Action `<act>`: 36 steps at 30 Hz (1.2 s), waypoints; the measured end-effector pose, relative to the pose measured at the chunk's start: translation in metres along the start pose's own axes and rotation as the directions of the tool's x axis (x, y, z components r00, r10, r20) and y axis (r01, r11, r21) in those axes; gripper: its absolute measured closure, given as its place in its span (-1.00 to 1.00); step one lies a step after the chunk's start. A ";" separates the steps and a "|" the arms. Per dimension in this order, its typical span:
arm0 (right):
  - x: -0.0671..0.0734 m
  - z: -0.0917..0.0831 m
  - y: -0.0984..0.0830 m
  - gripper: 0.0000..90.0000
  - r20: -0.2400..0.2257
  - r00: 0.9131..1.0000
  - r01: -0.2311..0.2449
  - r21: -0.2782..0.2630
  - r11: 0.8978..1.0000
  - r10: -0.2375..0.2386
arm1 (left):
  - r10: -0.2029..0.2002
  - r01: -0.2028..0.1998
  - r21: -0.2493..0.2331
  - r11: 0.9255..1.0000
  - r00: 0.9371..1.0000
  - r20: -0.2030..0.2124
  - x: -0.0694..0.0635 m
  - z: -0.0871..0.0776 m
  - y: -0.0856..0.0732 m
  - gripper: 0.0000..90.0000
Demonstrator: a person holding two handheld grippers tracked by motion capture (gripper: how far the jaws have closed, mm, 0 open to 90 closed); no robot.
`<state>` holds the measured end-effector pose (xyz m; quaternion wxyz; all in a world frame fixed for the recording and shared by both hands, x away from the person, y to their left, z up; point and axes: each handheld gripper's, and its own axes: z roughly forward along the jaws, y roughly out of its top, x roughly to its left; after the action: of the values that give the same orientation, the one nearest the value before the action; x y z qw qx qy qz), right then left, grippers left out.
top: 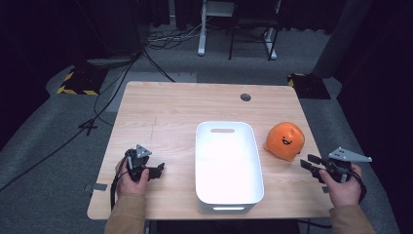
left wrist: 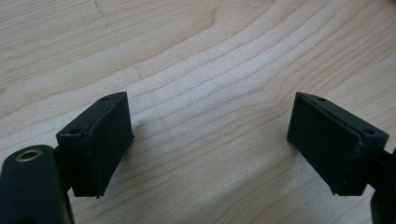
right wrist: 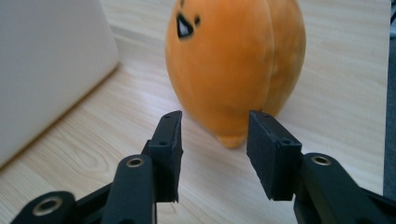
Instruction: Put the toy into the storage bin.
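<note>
Left gripper (top: pixel 155 170) rests on the wooden table (top: pixel 165 112), jaws spread wide over bare wood. White bin (top: pixel 228 165) stands at centre, its interior washed out by glare. Orange plush toy (top: pixel 285 140) sits just right of the bin; its top is cropped in the right gripper view. Right gripper (top: pixel 308 163) sits just short of the toy, jaws parted, nothing between them.

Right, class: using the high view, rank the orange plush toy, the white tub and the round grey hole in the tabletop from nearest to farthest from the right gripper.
1. Orange plush toy: just ahead of the right gripper, on the table's right side.
2. White tub: mid-table, to the gripper's left.
3. Round grey hole: near the far edge.
</note>
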<state>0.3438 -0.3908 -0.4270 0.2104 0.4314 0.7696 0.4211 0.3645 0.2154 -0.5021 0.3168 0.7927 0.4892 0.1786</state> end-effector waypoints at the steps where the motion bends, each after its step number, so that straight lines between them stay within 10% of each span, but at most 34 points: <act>1: 0.000 -0.002 0.004 0.27 0.001 1.000 0.004 -0.005 1.000 -0.004 | 0.000 0.000 0.000 1.000 1.000 0.000 0.000 0.000 0.000 -0.68; 16: -0.002 0.000 0.044 0.25 -0.007 1.000 0.007 -0.118 0.993 -0.008 | 0.001 -0.001 -0.004 1.000 1.000 -0.002 0.000 0.000 0.000 -0.68; 36: -0.021 0.044 0.074 0.23 0.006 1.000 -0.004 -0.099 0.995 0.005 | 0.000 0.000 0.000 1.000 1.000 0.001 0.000 0.000 0.000 -0.68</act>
<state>0.4213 -0.3679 -0.3909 0.2329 0.4236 0.7462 0.4577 0.3646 0.2155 -0.5022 0.3169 0.7928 0.4891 0.1783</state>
